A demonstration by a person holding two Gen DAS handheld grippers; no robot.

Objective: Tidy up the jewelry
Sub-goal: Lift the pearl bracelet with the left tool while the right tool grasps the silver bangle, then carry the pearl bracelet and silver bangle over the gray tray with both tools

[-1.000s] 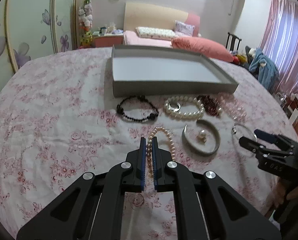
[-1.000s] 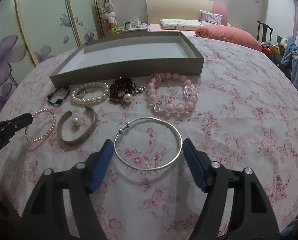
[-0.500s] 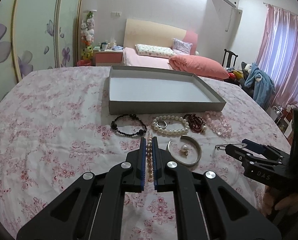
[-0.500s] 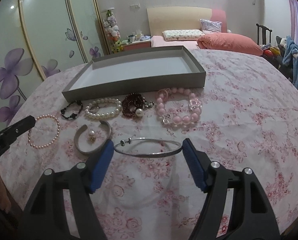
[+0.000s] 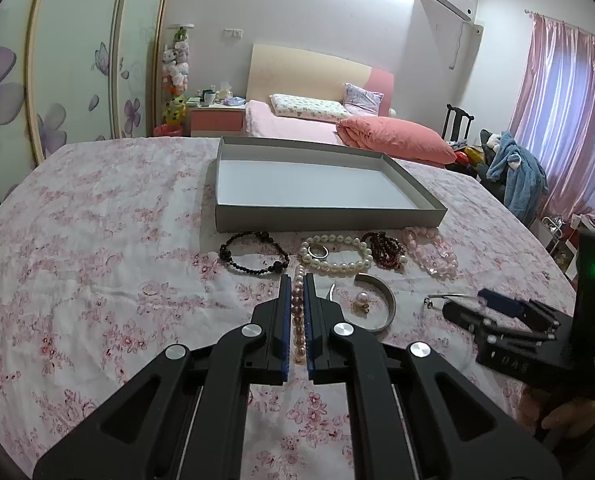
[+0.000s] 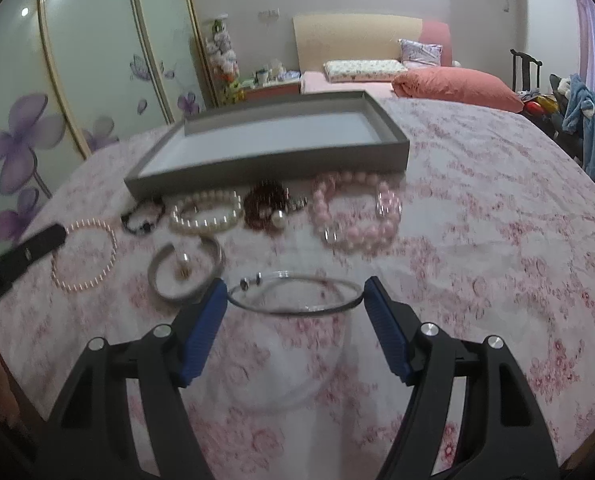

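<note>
We pinch the limp, light pearl strand (image 5: 297, 312) in the left gripper (image 5: 296, 284); the right gripper's (image 6: 293, 296) half-spread fingers (image 6: 201, 322) span the stiff, slippery bangle (image 6: 297, 308) across its rim.

Perhaps "DAS" — right hand-held gripper (image 5: 497, 307).
</note>
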